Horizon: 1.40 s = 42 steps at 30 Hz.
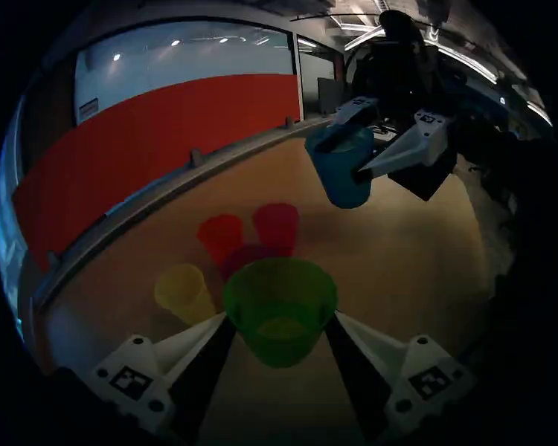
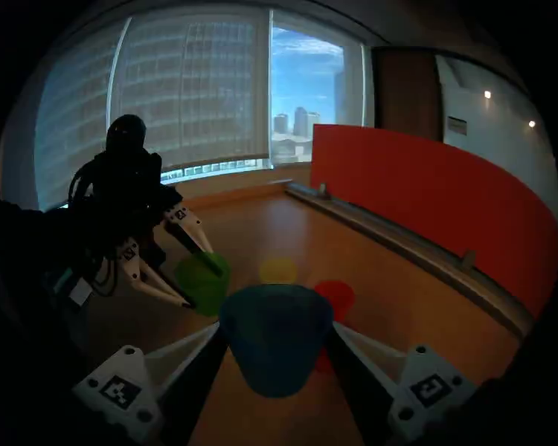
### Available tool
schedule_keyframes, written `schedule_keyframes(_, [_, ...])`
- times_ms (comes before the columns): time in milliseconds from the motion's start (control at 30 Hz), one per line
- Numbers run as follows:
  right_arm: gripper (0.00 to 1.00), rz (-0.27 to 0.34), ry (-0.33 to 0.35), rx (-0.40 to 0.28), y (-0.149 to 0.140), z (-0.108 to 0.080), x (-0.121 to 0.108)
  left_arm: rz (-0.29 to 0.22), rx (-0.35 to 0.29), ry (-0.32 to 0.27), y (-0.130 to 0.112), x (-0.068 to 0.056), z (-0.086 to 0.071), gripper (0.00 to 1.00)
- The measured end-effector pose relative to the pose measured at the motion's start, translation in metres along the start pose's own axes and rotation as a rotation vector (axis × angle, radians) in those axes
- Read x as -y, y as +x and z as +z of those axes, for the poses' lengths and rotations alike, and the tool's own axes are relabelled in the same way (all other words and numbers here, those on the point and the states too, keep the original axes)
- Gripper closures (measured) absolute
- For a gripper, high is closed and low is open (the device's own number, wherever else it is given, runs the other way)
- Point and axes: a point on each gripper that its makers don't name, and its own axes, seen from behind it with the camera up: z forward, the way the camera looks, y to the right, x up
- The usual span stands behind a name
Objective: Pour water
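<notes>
We see the left gripper point(image 1: 279, 318) clenched on a green cup point(image 1: 280, 293), the right gripper point(image 1: 364, 160) grasping a blue cup point(image 1: 338, 169) at one o'clock, with red cups point(image 1: 221, 236) and a yellow cup point(image 1: 182, 291) on the table point(image 1: 405, 260) at eleven o'clock.

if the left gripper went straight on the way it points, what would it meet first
Most likely the red cups on the table, right beyond the green cup that the left gripper carries in its jaws. The yellow cup lies off to one side. Depth is unclear.
</notes>
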Motion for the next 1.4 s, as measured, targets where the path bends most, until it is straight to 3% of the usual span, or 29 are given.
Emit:
schedule_keyframes(500, [0.11, -0.013, 0.029, 0.103, -0.043, 0.02, 0.003, 0.007, 0.122, -0.037, -0.021, 0.009, 0.018, 0.18])
schedule_keyframes(1400, [0.11, -0.032, 0.09, 0.216, -0.098, 0.057, 0.014, -0.017, 0.203, -0.06, -0.057, 0.014, 0.038, 0.14])
